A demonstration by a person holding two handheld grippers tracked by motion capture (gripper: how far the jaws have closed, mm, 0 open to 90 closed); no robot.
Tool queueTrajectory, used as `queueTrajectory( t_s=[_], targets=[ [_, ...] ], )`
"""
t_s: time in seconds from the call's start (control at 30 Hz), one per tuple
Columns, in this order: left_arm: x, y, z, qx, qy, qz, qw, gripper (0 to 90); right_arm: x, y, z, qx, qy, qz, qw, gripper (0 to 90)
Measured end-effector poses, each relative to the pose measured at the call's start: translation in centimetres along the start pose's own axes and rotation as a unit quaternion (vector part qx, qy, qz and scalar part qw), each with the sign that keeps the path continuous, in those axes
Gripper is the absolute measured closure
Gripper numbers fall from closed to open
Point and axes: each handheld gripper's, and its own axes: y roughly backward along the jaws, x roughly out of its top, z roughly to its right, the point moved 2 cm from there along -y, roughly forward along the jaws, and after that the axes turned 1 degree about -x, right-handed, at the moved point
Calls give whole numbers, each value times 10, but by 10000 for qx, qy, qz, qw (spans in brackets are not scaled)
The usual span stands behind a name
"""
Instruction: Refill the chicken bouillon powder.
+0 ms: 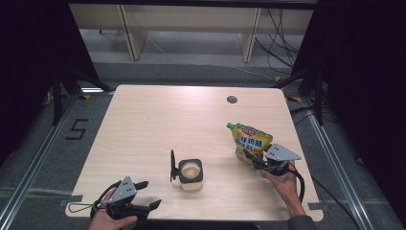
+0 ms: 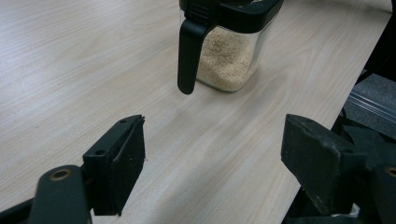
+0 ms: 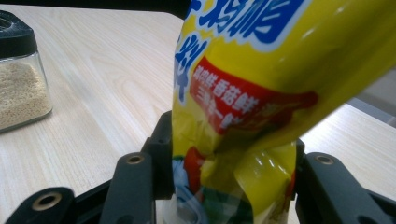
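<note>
Yellow pouch (image 1: 251,142) in right gripper (image 1: 258,160), spout apparently up-left.

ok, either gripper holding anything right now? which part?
The right gripper is shut on the yellow pouch, its fingers clamping the lower end, spout pointing away. The left gripper is open, short of the jar.
</note>
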Motion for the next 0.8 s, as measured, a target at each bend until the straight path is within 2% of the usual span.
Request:
queueTrajectory(
  t_s=[0.03, 0.17, 0.2, 0.3, 0.33, 0.4, 0.43, 0.5, 0.53, 0.57, 0.6, 0.63, 0.67, 0.7, 0.73, 0.77, 0.8],
  targets=[
    [0, 0, 0, 0, 0, 2, 10000, 216, 0, 0, 0, -48, -56, 42, 10000, 548],
    [0, -1, 1, -3, 70, 52, 10000, 216, -1, 2, 0, 8, -58, -88, 9999, 535],
    [0, 0, 0, 1, 7, -8, 10000, 216, -1, 2, 0, 20, -59, -111, 9999, 532],
    [0, 0, 0, 37, 44, -22, 10000, 216, -2, 4, -1, -59, -149, -102, 9998, 517],
    [0, 0, 0, 58, 7, -67, 10000, 216, -1, 4, 0, -53, -105, -115, 9999, 511],
    [0, 0, 0, 20, 31, -16, 10000, 216, -1, 6, 0, -20, -99, -210, 9997, 472],
    [0, 0, -1, 39, -58, -63, 10000, 216, -1, 6, -1, -10, -124, -214, 9997, 445],
    [0, 0, 0, 14, 26, 1, 10000, 216, 1, 9, -2, -73, -259, -261, 9993, 363],
    [0, 0, 0, 8, 17, 6, 10000, 216, 2, 11, -3, -93, -262, -336, 9990, 333],
    [0, 0, 0, 9, 40, 20, 10000, 215, 3, 13, -1, -170, -127, -425, 9989, 310],
    [0, 0, 0, 12, 66, 13, 10000, 216, 2, 14, -1, -252, -207, -493, 9983, 289],
    [0, 0, 0, 9, 50, 15, 10000, 216, 1, 16, -1, -310, -275, -502, 9979, 280],
    [0, 0, 0, 10, 18, 10, 10000, 216, 2, 20, -1, -266, -339, -559, 9975, 285],
    [0, 0, 0, 20, 9, -9, 10000, 216, 2, 21, -1, -248, -308, -505, 9979, 292],
    [0, -2, 1, 7, 86, 60, 9999, 216, 2, 23, -3, -270, -340, -497, 9978, 294],
    [0, -2, 0, -1, 50, 51, 10000, 216, 2, 25, -3, -288, -255, -483, 9981, 291],
    [0, -2, 0, 5, 20, 30, 10000, 216, 1, 25, -4, -310, -319, -448, 9980, 270]
  ],
)
